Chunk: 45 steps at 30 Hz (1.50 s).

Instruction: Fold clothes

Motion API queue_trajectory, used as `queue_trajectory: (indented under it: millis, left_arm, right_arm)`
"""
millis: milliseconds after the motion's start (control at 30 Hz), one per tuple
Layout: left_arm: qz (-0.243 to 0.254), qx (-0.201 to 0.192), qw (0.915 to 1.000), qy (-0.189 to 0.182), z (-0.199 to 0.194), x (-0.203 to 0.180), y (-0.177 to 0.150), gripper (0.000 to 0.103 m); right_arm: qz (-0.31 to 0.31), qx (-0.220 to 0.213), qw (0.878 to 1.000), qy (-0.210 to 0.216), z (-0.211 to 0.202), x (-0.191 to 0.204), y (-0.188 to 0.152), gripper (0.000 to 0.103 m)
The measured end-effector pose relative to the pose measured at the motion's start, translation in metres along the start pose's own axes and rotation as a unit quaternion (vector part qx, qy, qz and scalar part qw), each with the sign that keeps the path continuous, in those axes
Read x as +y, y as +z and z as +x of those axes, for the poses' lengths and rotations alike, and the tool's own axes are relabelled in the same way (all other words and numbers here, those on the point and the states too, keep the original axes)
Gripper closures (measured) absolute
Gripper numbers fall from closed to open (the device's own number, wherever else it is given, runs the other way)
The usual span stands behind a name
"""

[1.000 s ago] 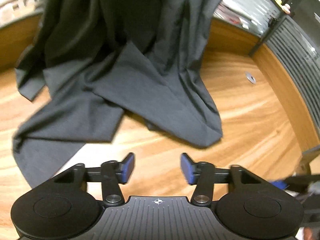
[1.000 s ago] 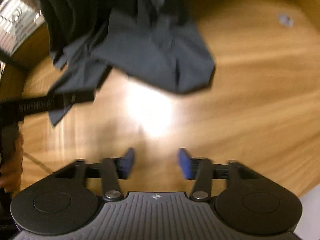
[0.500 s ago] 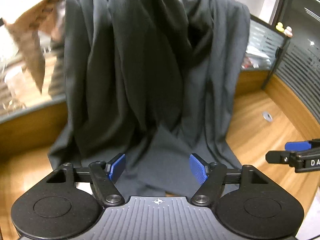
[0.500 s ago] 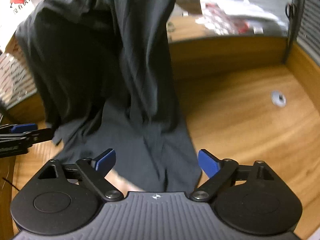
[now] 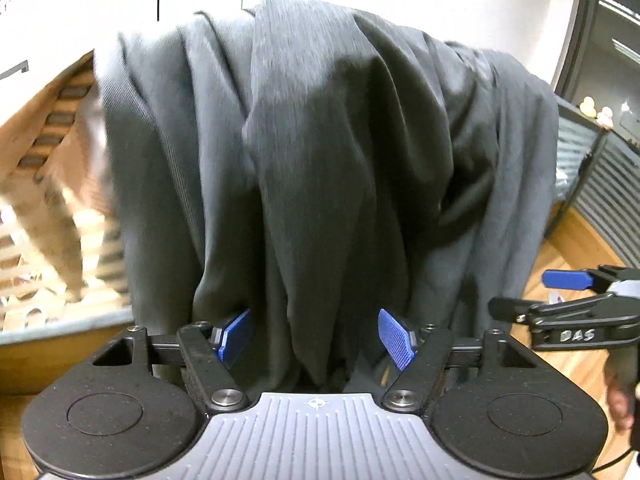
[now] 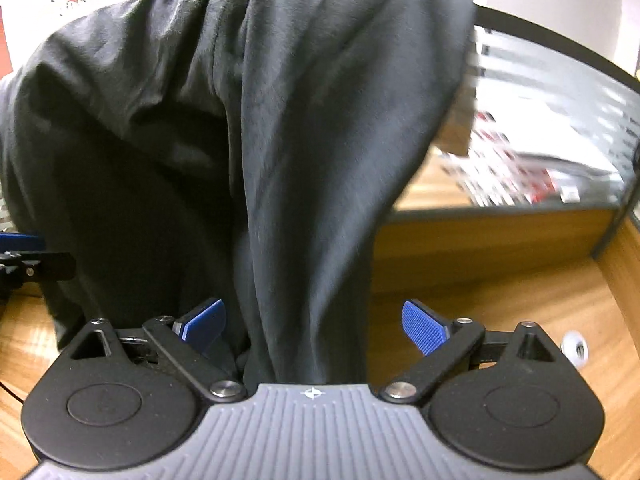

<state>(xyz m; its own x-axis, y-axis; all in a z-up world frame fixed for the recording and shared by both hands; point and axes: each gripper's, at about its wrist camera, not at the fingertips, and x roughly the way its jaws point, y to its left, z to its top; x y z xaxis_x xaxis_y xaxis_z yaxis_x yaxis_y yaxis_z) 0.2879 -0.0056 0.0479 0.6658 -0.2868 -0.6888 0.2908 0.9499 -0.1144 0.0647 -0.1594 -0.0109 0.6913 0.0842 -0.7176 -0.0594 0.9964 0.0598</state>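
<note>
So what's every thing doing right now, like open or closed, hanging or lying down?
dark garment: hanging up in draped folds, not folded
left gripper: open, cloth hanging between its fingers
right gripper: open, cloth hanging between its fingers
wooden table: bare where it shows

Garment [image 5: 320, 168] hanging in folds straight ahead, draped down between spread fingers of left gripper [image 5: 316, 338] and of right gripper [image 6: 316, 326]. Wooden table [image 6: 520, 292] below and to the right. Hand [image 5: 620, 400] at far right.
</note>
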Motion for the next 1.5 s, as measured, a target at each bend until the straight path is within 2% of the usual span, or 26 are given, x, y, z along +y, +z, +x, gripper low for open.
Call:
queue_trajectory:
  millis: [67,100,133,167,200,233,267,333,600,633,800,900,933,1067,1200,1267,1433,1467,1500]
  left_arm:
    - [0.001,-0.010,1.0000,0.000,0.001,-0.001,0.006,0.033]
    - [0.001,-0.015,0.9999,0.000,0.000,-0.002,0.009,0.037]
    - [0.004,-0.019,0.9998,0.001,-0.001,-0.003,0.011,0.043]
    - [0.007,-0.022,0.9997,0.002,-0.001,-0.004,0.013,0.047]
    - [0.010,-0.026,0.9996,0.003,-0.003,-0.007,0.016,0.058]
    - [0.010,-0.028,0.9996,0.001,-0.005,-0.008,0.017,0.073]
    - [0.010,-0.030,0.9995,-0.002,-0.008,-0.008,0.018,0.079]
    - [0.009,-0.034,0.9994,-0.005,-0.013,-0.010,0.017,0.092]
    - [0.008,-0.050,0.9987,-0.004,-0.046,-0.015,0.001,0.096]
    - [0.006,-0.055,0.9985,0.001,-0.052,-0.015,0.002,0.096]
    - [0.003,-0.061,0.9980,-0.018,-0.070,-0.028,-0.008,0.097]
    - [0.001,-0.064,0.9975,-0.029,-0.081,-0.035,-0.014,0.101]
    - [0.000,-0.065,0.9973,-0.033,-0.084,-0.038,-0.016,0.101]
    - [-0.002,-0.070,0.9964,-0.048,-0.099,-0.048,-0.023,0.101]
    - [0.003,-0.070,0.9958,-0.059,-0.111,-0.060,-0.033,0.101]
    - [0.003,-0.057,0.9968,-0.057,-0.111,-0.065,-0.042,0.101]
    - [-0.005,-0.020,0.9990,-0.039,-0.108,-0.061,-0.054,0.100]
    - [-0.008,-0.018,0.9991,-0.037,-0.108,-0.059,-0.054,0.099]
    - [-0.012,-0.017,0.9992,-0.034,-0.109,-0.058,-0.054,0.092]
  right_arm:
    - [-0.009,-0.004,1.000,0.000,0.010,0.003,0.008,0.007]
    - [-0.015,-0.005,1.000,-0.001,0.014,0.004,0.013,0.009]
    - [-0.021,-0.005,1.000,-0.001,0.018,0.006,0.017,0.020]
    - [-0.026,-0.002,1.000,0.001,0.022,0.006,0.021,0.036]
    - [-0.029,0.003,1.000,0.007,0.024,0.006,0.025,0.045]
    - [-0.025,0.006,1.000,0.011,0.026,0.004,0.028,0.062]
    - [-0.017,0.008,1.000,0.017,0.025,0.002,0.031,0.080]
    - [-0.001,0.012,1.000,0.029,0.025,-0.002,0.035,0.099]
    - [0.014,0.012,0.994,0.105,-0.013,-0.008,0.037,0.100]
    - [0.005,0.008,0.995,0.104,-0.021,-0.004,0.037,0.100]
    - [-0.037,-0.004,0.993,0.109,-0.060,0.016,0.031,0.100]
    - [-0.050,-0.003,0.992,0.118,-0.076,0.026,0.024,0.100]
    - [-0.051,-0.002,0.991,0.123,-0.097,0.030,0.010,0.100]
    - [-0.049,0.000,0.990,0.134,-0.117,0.036,-0.007,0.102]
    - [-0.035,0.020,0.981,0.190,-0.141,0.048,-0.028,0.103]
    - [-0.064,0.020,0.982,0.176,-0.147,0.060,-0.037,0.103]
    - [-0.064,0.029,0.984,0.164,-0.154,0.057,-0.047,0.100]
    - [-0.063,0.028,0.985,0.156,-0.155,0.054,-0.049,0.099]
    - [-0.063,0.027,0.987,0.148,-0.155,0.050,-0.050,0.096]
